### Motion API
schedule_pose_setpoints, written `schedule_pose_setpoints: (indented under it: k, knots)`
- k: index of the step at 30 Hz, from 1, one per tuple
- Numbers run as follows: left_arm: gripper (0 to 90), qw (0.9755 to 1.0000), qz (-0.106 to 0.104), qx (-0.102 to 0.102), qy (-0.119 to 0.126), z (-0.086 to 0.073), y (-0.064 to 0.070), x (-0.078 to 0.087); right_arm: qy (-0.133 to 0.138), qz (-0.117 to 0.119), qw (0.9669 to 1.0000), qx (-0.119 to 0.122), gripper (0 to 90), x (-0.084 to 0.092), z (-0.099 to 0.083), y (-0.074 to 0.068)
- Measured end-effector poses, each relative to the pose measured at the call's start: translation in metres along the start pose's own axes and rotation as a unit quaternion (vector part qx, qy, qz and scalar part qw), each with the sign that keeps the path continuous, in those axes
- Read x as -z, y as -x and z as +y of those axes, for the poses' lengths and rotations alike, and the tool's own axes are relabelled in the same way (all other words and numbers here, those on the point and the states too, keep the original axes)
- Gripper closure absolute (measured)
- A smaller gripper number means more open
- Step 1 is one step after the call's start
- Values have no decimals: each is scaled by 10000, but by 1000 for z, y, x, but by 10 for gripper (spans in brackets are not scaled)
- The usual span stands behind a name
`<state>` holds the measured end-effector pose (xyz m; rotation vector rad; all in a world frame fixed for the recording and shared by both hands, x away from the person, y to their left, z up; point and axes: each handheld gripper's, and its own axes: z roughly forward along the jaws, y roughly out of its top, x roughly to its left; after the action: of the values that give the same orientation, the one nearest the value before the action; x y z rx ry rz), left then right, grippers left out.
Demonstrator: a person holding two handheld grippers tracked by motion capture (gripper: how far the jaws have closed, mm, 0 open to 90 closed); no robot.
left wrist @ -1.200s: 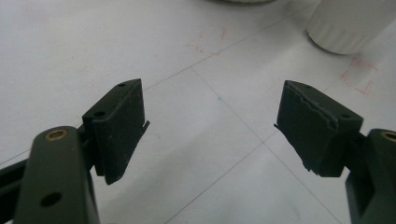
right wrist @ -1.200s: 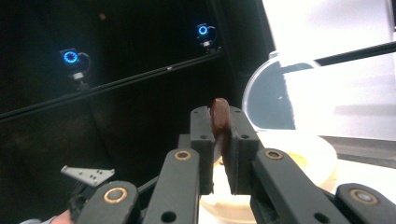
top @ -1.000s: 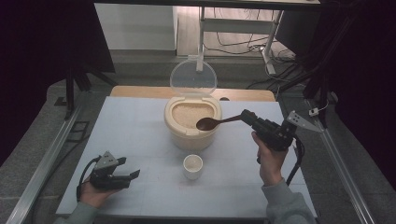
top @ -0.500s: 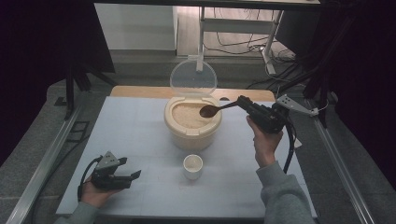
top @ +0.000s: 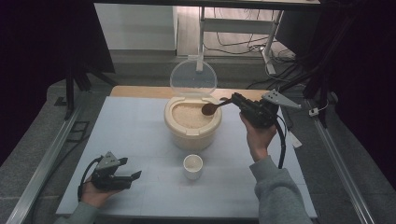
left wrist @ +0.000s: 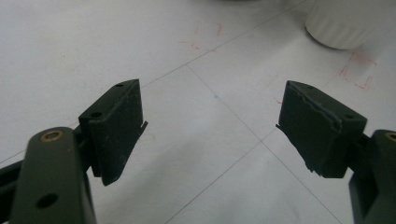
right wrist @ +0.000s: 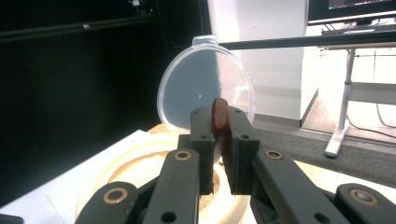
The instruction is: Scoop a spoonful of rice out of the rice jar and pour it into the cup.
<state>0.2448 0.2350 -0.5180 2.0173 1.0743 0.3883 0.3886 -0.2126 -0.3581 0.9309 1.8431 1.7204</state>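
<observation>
Looking down from the high view, you have the pale table (top: 140,140) spread across most of the scene, with your forearms coming in from its near edge. Next in size is the round cream container (top: 192,122) standing toward the far middle of the table, filled with pale grain; its clear lid (top: 193,79) stands upright, hinged open at the back rim. In the right gripper view that lid (right wrist: 205,88) rises straight ahead of the jaws, with the container's rim (right wrist: 140,163) below it.

Your right gripper (top: 243,103) is held above the table just to the right of the container, its jaws closed tight on the handle of a brown wooden spoon (top: 212,108). The spoon reaches left from the jaws so that its bowl sits over the grain, inside the rim on the right side; you cannot tell from these views whether the bowl touches the grain. In the right gripper view the spoon (right wrist: 219,116) shows edge-on, pinched between the two pads.

Your left gripper (top: 122,176) rests low at the near left of the table, well apart from the container, jaws spread wide with nothing between them.

Smallest is the white cup (top: 193,166), standing upright on the table just in front of the container; its base shows at the top right of the left gripper view (left wrist: 345,28).
</observation>
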Motion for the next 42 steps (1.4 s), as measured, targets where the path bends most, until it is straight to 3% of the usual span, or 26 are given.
schedule_pose_setpoints:
  k: [9,18,28,34,36,37,38,42]
  knots:
    - [218,10000,-6,-33,-19,0,0,0,-196,-145,9987,447,831,-6,0,-8]
    - [218,10000,-1,-35,-21,0,1,-1,-367,-62,9984,423,831,-15,-6,-11]
    - [218,10000,7,-56,-19,0,1,0,-538,182,9983,-119,831,-27,-19,-9]
    - [218,10000,10,-62,-16,0,1,0,-505,220,9969,-566,830,-30,-25,-5]
    - [218,10000,13,-62,-19,0,1,0,-510,228,9957,-739,829,-29,-26,-3]
    - [218,10000,13,-63,-18,0,1,0,-540,235,9936,-966,830,-29,-28,0]
    - [218,10000,14,-63,-19,0,1,0,-540,235,9936,-966,830,-29,-28,0]
    - [218,10000,15,-65,-17,1,1,-1,-551,266,9880,-1417,829,-28,-35,7]
